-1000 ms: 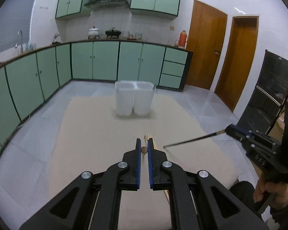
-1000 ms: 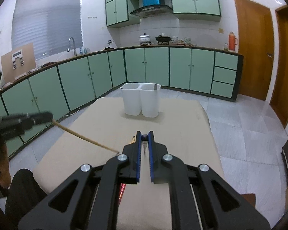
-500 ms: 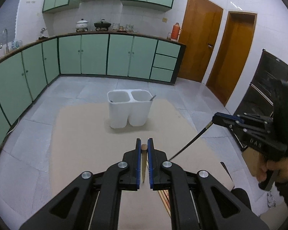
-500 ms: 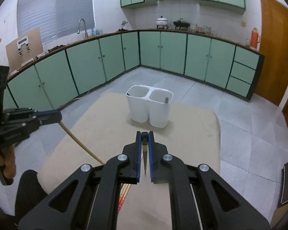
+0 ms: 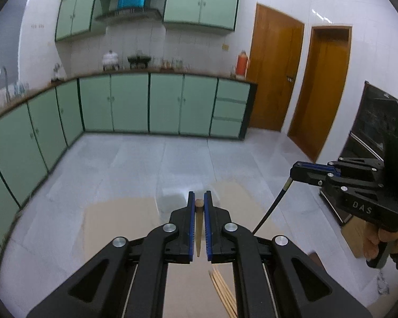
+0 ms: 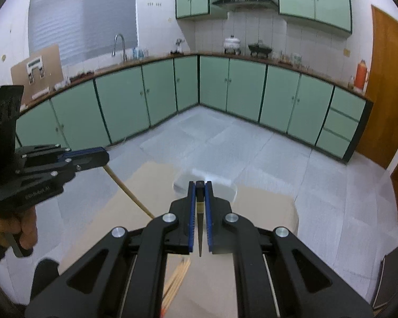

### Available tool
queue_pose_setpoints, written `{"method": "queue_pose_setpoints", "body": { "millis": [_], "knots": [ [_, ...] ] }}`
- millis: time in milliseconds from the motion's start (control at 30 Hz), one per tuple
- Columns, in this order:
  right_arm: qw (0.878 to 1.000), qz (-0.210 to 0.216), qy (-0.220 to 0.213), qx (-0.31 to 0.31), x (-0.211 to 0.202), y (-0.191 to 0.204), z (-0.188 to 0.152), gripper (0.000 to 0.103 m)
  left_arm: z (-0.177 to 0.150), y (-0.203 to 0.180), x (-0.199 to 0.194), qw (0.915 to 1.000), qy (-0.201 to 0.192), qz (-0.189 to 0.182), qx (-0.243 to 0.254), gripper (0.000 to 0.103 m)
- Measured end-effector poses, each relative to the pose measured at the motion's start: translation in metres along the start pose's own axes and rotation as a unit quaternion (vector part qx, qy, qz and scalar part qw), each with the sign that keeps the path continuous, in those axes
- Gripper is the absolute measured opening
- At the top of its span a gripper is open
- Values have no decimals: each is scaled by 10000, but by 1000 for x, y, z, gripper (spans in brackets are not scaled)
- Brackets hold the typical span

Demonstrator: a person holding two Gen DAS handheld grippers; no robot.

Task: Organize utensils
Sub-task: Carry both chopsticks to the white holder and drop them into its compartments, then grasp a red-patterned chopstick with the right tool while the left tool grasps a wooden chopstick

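Note:
My left gripper is shut on a light wooden chopstick that hangs down from its tips; it also shows in the right wrist view. My right gripper is shut on a dark chopstick, seen from the side in the left wrist view. Both are held high over the beige table. The white two-cell holder is mostly hidden behind the right gripper's tips. Several loose wooden chopsticks lie on the table below.
Green kitchen cabinets run along the far walls. Two brown doors stand at the right. A dark appliance stands at the right. The table's far edge shows over grey floor tiles.
Both grippers have risen and tilted up with their chopsticks. The white holder has dropped low in both views, now largely hidden behind the fingers.

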State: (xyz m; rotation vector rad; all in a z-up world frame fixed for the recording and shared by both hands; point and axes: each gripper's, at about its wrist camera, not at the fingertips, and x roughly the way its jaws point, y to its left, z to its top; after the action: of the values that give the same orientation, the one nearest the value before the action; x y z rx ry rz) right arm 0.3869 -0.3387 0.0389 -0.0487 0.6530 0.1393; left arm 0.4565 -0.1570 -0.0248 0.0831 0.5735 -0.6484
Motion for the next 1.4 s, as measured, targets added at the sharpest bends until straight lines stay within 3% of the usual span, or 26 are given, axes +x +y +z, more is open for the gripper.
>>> {"method": "queue_pose_setpoints", "body": {
  "millis": [133,300,533,633,667,800,867,1000,1100,1300,1400],
  "knots": [
    [9991,-39,-360,212,11,-13,45,6,39,4,13,9991,-358,215,77,6],
    [9979,-198,-545,290,47,-28,69,6,61,19,50,9978,-522,419,-10,6],
    [9979,-442,-60,466,123,-51,34,6,31,43,116,9985,-89,459,-277,6],
    [9975,-410,112,568,135,-55,14,7,10,48,128,9982,117,512,-296,7],
    [9974,-408,97,588,133,-55,10,8,4,49,128,9981,130,521,-309,9],
    [9974,-359,-228,584,100,-51,-7,19,-7,50,102,9980,-30,585,-251,38],
    [9966,-301,-446,623,73,-51,-21,20,-11,46,83,9981,-128,580,-154,40],
    [9946,-225,-752,673,14,-45,-81,24,-47,33,26,9974,-379,617,56,57],
    [9952,-264,-678,653,-11,-29,-146,28,-93,25,-12,9971,-469,591,72,63],
    [9984,-247,247,438,-7,36,-301,28,-202,-1,-51,9975,-311,633,89,69],
    [9977,-84,602,284,0,67,-347,28,-253,-12,-52,9986,-132,514,-27,70]
  ]
}}
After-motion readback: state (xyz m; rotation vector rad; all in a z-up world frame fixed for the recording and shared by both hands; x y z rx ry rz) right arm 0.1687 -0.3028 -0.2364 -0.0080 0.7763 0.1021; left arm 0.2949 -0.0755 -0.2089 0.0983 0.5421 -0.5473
